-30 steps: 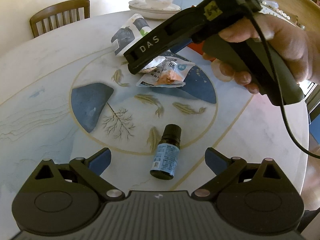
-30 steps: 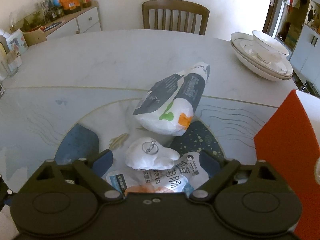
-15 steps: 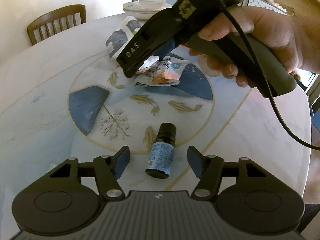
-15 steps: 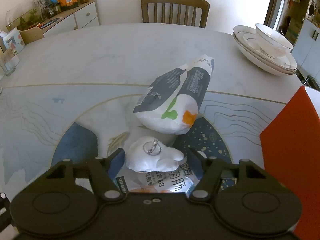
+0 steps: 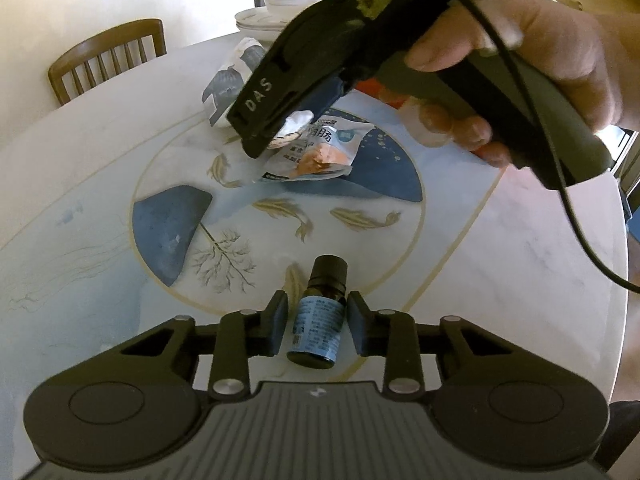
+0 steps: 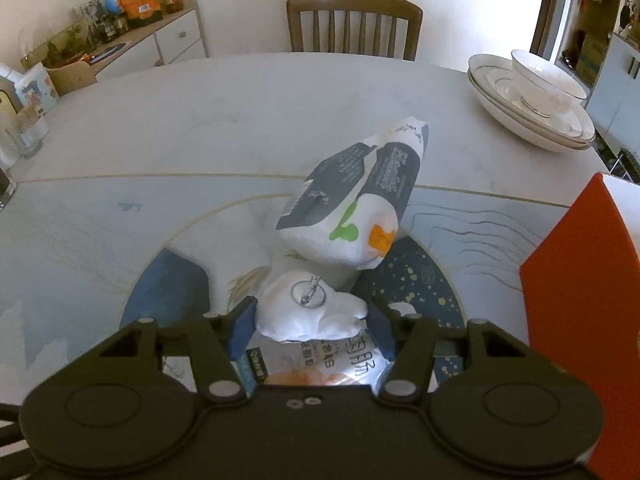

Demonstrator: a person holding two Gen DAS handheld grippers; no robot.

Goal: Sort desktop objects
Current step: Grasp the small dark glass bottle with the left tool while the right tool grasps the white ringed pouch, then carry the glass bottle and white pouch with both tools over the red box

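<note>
A small dark bottle with a blue label (image 5: 318,312) lies on the table between the fingers of my left gripper (image 5: 317,322), which have closed in on it with thin gaps still showing at both sides. My right gripper (image 6: 312,320) has its fingers against both sides of a white lumpy object with a metal ring (image 6: 310,312), which rests on a printed snack packet (image 6: 320,364). The right gripper also shows in the left wrist view (image 5: 276,120), held by a hand over the packet (image 5: 316,152). A white and grey pouch (image 6: 360,200) lies just beyond.
A stack of white plates with a bowl (image 6: 532,100) stands at the table's far right. An orange box (image 6: 580,304) stands at the right. A wooden chair (image 6: 354,24) is behind the table, and a sideboard with jars and packets (image 6: 132,20) is at the back left.
Both grippers have narrowed from wide open. The left fingers have closed in around the bottle. The right fingers have closed in onto the white object.
</note>
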